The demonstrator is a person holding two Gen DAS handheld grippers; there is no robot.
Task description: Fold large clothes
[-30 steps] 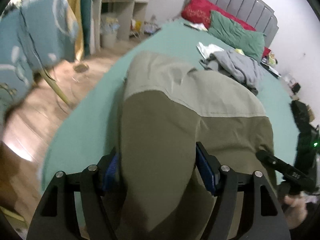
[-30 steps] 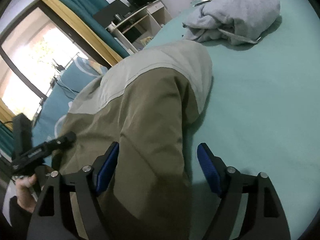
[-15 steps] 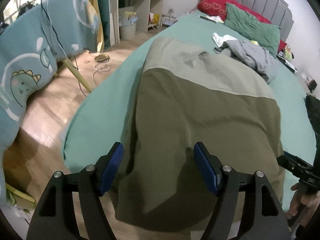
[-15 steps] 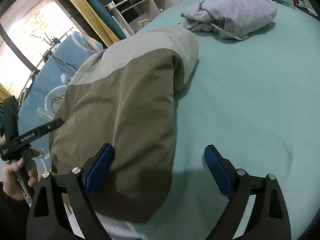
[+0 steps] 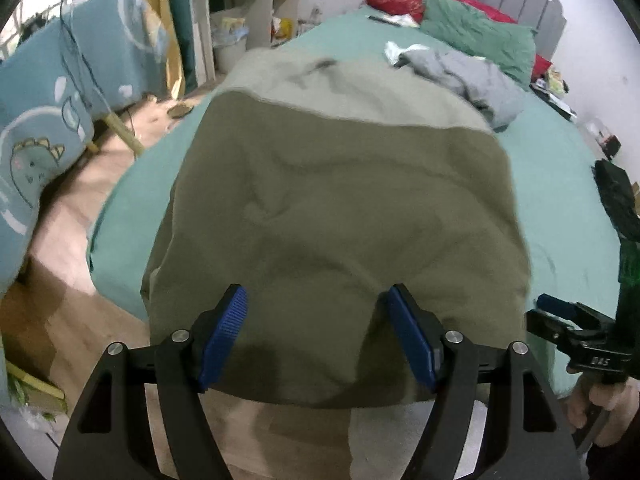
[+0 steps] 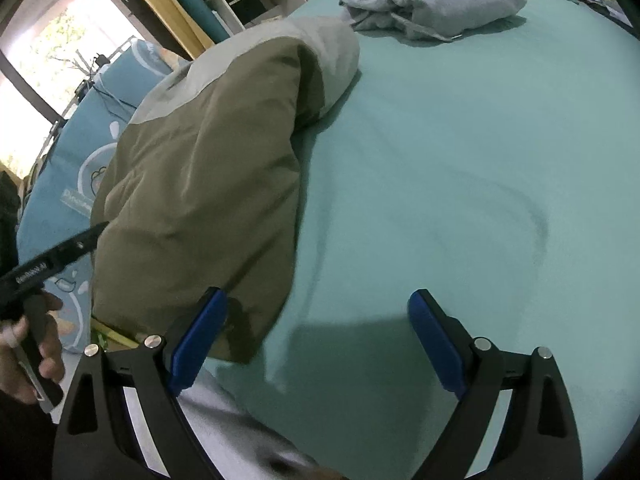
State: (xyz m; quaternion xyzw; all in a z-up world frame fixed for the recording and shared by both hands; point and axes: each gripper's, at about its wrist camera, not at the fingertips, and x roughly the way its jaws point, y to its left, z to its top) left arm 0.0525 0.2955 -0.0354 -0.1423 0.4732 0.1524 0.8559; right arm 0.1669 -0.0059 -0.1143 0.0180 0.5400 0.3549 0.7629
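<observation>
An olive garment with a pale grey-green upper panel (image 5: 340, 200) lies folded on the teal bed (image 5: 560, 184), its near hem hanging over the bed's front edge. My left gripper (image 5: 316, 336) is open and empty, with the hem just beyond its blue pads. My right gripper (image 6: 316, 336) is open and empty over bare sheet, right of the garment (image 6: 208, 176); its left pad is close to the garment's near corner. The right gripper shows in the left wrist view (image 5: 576, 332), and the left one in the right wrist view (image 6: 48, 256).
A crumpled grey garment (image 5: 476, 76) lies further up the bed, with green and red pillows (image 5: 472, 28) at the grey headboard. A blue dinosaur-print cloth (image 5: 44, 120) hangs left over wooden floor (image 5: 60, 220). A desk and bin stand at the far left.
Both grippers have let go of the garment and drawn back toward the bed's front edge. The garment now lies flat, and the right gripper has moved right onto bare sheet.
</observation>
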